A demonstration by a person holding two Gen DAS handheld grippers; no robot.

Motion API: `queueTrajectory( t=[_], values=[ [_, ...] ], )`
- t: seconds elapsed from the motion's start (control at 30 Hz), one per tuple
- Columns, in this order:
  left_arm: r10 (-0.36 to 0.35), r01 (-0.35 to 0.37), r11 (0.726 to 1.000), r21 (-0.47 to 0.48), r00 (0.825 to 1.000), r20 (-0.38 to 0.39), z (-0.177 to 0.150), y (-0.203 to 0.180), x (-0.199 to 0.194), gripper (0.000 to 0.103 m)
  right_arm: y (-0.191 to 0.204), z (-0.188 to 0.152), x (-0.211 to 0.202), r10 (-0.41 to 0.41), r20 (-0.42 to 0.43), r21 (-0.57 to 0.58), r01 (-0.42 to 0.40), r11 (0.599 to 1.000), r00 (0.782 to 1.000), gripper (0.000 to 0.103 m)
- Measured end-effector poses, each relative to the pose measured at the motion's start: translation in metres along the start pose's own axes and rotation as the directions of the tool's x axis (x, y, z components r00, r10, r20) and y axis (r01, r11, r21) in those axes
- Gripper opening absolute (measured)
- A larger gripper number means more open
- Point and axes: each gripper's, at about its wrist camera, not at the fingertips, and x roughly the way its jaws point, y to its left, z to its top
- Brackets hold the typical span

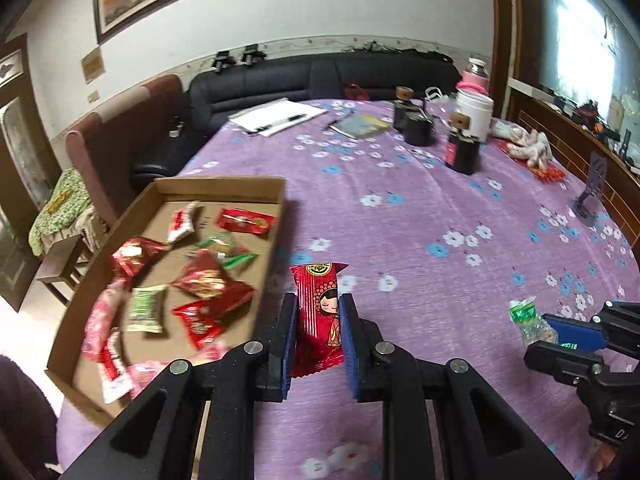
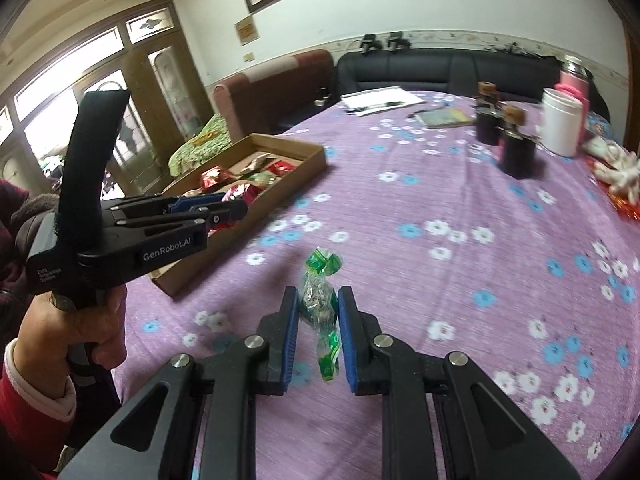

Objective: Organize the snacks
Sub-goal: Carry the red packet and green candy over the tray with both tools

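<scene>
**Both jaws carrying a snack above the desk**

In my left gripper (image 1: 318, 328) I have a red foil snack packet printed with a cartoon girl (image 1: 319, 312), standing upright with its crimped top above the blue pads; the jaws are narrow and pressed on its sides. It hangs over the purple flowered cloth covering the desk (image 1: 420, 216), just right of the shallow brown cardboard tray (image 1: 224, 188).

My right gripper (image 2: 318, 332) pinches a clear twist-wrapped candy with green ends (image 2: 320, 308), jaws drawn almost together on its middle, one green twist poking up past the fingertips and the other dangling below. From the left wrist view this candy shows at the far right, well apart from the tray.

The tray sits near the desk's left edge and holds a loose scatter of red, pink and green wrapped snacks (image 1: 200, 280).

A person's hand (image 2: 76, 328) with a red sleeve grips the left tool's handle in the right wrist view.

Farther back on the desk stand dark cylindrical jars with wooden tops (image 1: 460, 152), a white canister (image 1: 474, 114), white papers with a pen (image 1: 278, 116) and a small notebook (image 1: 360, 125). Behind it runs a black sofa (image 1: 320, 76).
</scene>
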Motion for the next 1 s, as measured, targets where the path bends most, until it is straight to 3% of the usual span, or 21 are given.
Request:
queueTrajectory(
  t=[0.5,1.0],
  values=[
    [0.099,-0.095,0.987,-0.128,0.995,0.026,-0.009,0.083,-0.014,0.021,0.052,0.03,0.027,0.05,-0.012,-0.095,-0.051,0.994,0.999,0.019],
    [0.166,-0.158,0.964,-0.212,0.986,0.02,-0.001,0.158,-0.012,0.021,0.085,0.084,0.075,0.121,-0.005,-0.141,-0.12,0.983,0.993,0.019]
  ],
)
